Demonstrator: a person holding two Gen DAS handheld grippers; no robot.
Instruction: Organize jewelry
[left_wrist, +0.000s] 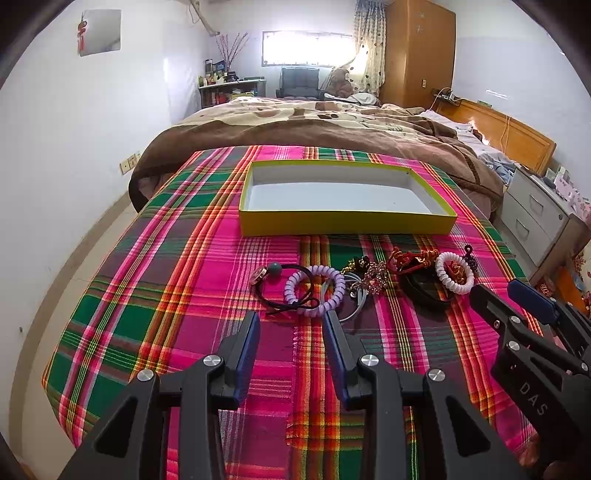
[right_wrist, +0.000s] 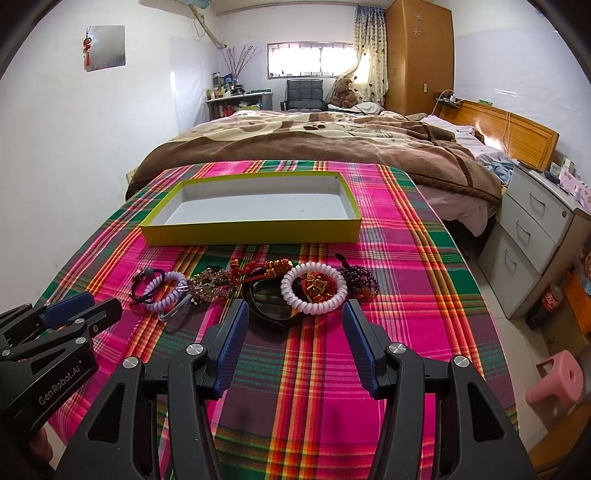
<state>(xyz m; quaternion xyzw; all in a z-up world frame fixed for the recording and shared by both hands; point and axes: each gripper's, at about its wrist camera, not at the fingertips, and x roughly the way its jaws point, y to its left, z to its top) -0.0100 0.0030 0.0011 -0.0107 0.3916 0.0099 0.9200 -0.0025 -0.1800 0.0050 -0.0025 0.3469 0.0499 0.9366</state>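
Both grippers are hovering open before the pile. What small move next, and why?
Probably ease the right gripper forward onto the white spiral bracelet: it lies just ahead of the open jaws, and the yellow box beyond holds nothing yet.

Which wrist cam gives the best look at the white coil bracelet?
Right wrist: the white coil bracelet sits near center, whole ring visible, just ahead of the open right gripper. Left wrist shows it smaller, off to the right.

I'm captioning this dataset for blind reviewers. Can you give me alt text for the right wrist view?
The open right gripper hovers over a plaid cloth, facing a white coil bracelet in a row of jewelry, with an empty yellow box beyond. The left gripper enters at left; a bed lies behind.
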